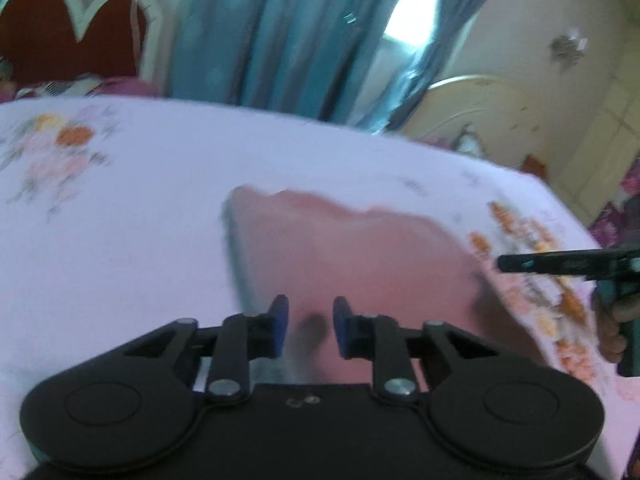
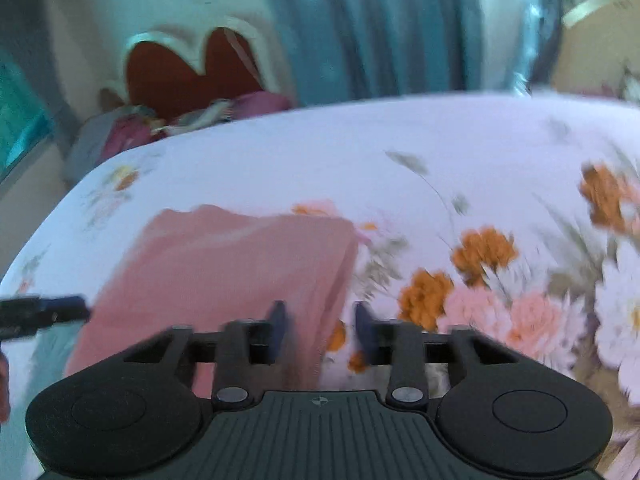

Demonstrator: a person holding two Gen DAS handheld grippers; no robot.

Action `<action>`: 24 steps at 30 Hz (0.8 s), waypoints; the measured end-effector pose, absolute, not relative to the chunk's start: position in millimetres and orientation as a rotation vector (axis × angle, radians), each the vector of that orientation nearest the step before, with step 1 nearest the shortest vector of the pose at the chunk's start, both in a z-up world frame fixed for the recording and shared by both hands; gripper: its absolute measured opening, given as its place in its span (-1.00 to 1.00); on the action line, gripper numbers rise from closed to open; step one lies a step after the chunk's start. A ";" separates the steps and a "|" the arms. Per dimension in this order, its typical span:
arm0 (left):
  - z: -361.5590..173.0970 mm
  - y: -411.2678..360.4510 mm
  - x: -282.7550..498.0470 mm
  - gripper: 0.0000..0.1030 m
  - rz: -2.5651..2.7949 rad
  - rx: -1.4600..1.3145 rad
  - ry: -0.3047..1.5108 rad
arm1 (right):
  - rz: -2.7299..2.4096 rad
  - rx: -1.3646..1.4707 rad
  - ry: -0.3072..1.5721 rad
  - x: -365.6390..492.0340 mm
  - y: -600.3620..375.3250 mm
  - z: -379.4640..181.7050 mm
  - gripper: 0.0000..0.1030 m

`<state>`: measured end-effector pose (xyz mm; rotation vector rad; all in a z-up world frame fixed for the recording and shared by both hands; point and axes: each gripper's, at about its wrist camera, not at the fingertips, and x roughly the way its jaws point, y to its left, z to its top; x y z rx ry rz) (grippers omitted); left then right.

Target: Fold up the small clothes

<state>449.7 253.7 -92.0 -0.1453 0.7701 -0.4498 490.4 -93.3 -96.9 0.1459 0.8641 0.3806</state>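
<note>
A pink cloth (image 1: 340, 248) lies flat on the floral bed sheet (image 1: 140, 220), blurred by motion. My left gripper (image 1: 311, 320) hovers low over its near part, blue pads a narrow gap apart, nothing pinched between them. In the right wrist view the same pink cloth (image 2: 224, 264) is left of centre. My right gripper (image 2: 320, 328) sits over its right edge, pads apart with only cloth and sheet showing through the gap. The right gripper's fingers (image 1: 540, 262) reach in from the right; the left gripper's fingers (image 2: 44, 312) reach in from the left.
The white sheet with orange and pink flowers (image 2: 480, 272) covers the whole bed. Teal curtains (image 1: 280, 32) and a red heart-shaped headboard (image 1: 60, 32) stand behind the far edge. A hand (image 1: 612, 320) holds the right gripper at the bed's right side.
</note>
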 end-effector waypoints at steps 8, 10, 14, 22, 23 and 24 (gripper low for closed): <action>-123.6 220.3 453.0 -0.81 -0.473 -0.069 0.841 | 0.377 -0.085 0.942 483.7 -68.3 -143.5 -1.00; -125.3 223.4 454.3 -0.81 -0.463 -0.104 0.842 | 0.363 -0.019 0.938 486.2 -80.2 -149.8 -1.00; -125.3 222.0 443.9 -0.81 -0.439 -0.082 0.831 | 0.343 0.022 0.926 480.5 -86.7 -144.2 -1.00; -104.1 225.1 393.5 -0.82 -0.356 -0.092 0.778 | 0.328 0.106 0.850 416.5 -117.4 -107.1 -1.00; -101.7 224.7 385.5 -0.82 -0.343 -0.098 0.774 | 0.333 0.109 0.850 406.2 -119.1 -104.2 -1.00; -99.0 223.7 375.4 -0.82 -0.330 -0.105 0.771 | 0.335 0.110 0.849 398.8 -118.5 -100.3 -1.00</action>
